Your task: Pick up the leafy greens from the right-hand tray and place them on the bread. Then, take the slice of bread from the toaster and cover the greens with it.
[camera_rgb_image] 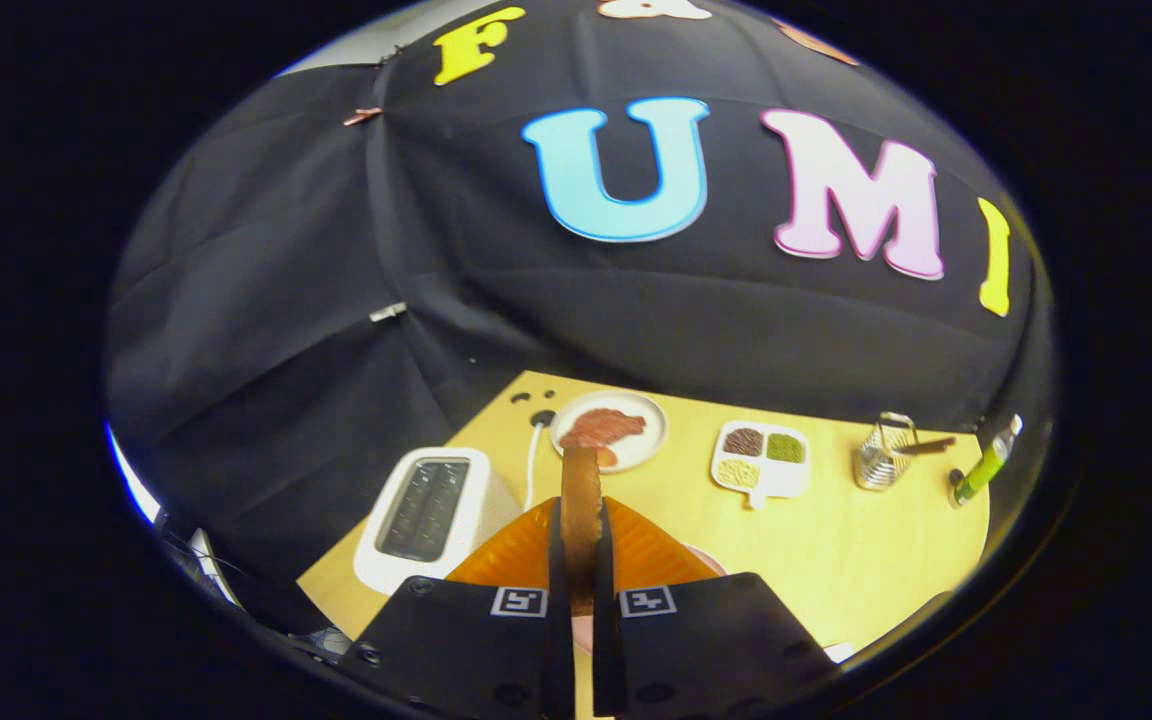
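In the gripper view, I saw my gripper (581, 585) closed narrow on the slice of bread (581, 500), both fingers (558, 560) pressing its flat faces. The slice stood on edge between them, its brown crust facing me and rising above the fingertips. Directly under the fingers lay an orange tray (651, 550), spreading to either side of the slice, with a bit of something pinkish at its right rim that I could not make out. The greens I could not pick out from where I sat.

Off to the left of the fingers stood the white toaster (433, 515) on the yellow table (836, 540), its dark slots open to view. Beyond the slice sat a round white plate (608, 430) with reddish food on it. To its right was a white divided dish (761, 458) holding brown, green and pale grains, then a small wire holder (881, 455), then a green bottle (986, 465) near the table's far right edge.
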Action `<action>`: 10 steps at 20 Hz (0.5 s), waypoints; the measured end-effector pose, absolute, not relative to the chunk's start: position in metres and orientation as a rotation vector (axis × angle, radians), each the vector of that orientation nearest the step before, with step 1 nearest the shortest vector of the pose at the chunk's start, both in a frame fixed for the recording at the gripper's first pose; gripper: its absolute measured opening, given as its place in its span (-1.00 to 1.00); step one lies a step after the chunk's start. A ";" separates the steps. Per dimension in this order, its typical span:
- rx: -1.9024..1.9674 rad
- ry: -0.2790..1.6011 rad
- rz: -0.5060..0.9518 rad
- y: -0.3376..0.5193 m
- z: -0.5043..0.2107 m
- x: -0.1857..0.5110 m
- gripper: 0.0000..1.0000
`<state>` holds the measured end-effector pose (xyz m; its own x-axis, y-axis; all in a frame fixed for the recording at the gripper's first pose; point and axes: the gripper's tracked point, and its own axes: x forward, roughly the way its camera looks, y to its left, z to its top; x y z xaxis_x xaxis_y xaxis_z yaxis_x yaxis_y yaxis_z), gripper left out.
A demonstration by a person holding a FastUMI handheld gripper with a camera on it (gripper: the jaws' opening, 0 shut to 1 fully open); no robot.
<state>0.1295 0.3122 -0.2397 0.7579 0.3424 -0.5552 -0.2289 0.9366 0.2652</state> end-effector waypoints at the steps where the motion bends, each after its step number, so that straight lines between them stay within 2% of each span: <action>1: 0.193 0.656 0.293 0.304 -0.253 0.126 -0.77; 7: 0.339 0.763 0.185 0.288 -0.327 0.113 -0.77; 10: 0.422 0.785 0.172 0.297 -0.342 0.111 -0.77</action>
<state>0.1105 0.2970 -0.3420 0.6989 0.3036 -0.6476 0.0053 0.9032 0.4292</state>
